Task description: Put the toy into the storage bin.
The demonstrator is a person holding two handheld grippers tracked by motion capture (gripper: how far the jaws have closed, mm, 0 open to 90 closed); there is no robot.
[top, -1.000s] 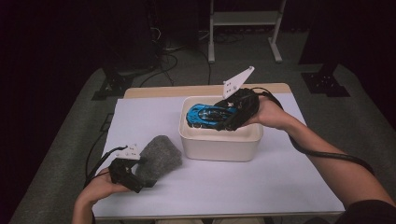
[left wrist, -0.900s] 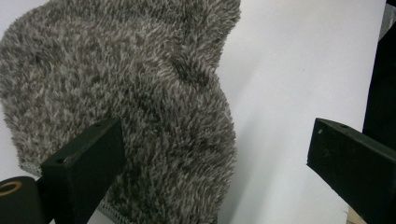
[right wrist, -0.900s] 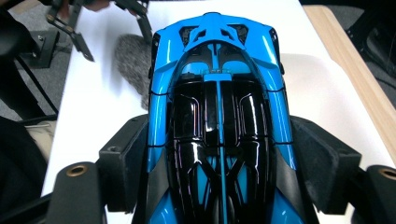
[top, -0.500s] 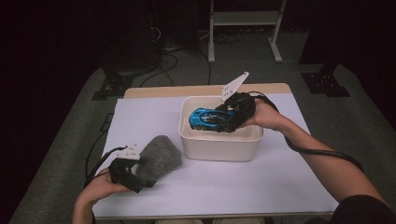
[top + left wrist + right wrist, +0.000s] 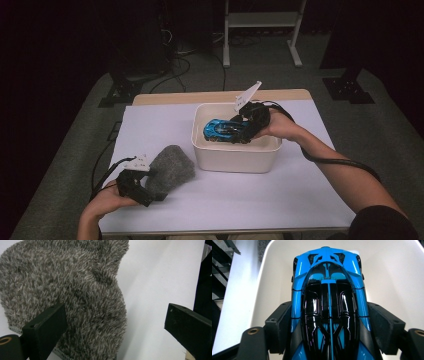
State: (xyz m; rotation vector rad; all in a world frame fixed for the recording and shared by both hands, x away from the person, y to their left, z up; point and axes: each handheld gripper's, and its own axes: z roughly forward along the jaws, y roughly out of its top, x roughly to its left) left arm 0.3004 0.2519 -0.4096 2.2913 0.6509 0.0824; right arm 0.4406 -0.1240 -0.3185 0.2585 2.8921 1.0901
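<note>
Right gripper (image 5: 329, 327): jaws clamped on both flanks of blue toy car (image 5: 328, 290), nose pointing to 12 o'clock in right gripper view. Held inside white tub (image 5: 235, 150), low over its floor; contact with the floor not discernible. Right hand (image 5: 280, 125) at 3 o'clock of tub, forearm reaching from table's near right corner.

Left gripper (image 5: 117, 330): jaws spread wide, gripping nothing, set over near edge of grey fuzzy cloth (image 5: 65, 292). High view: left gripper (image 5: 142, 185) at 7 o'clock of tub, cloth (image 5: 170, 165) flat on white table (image 5: 260, 200).
</note>
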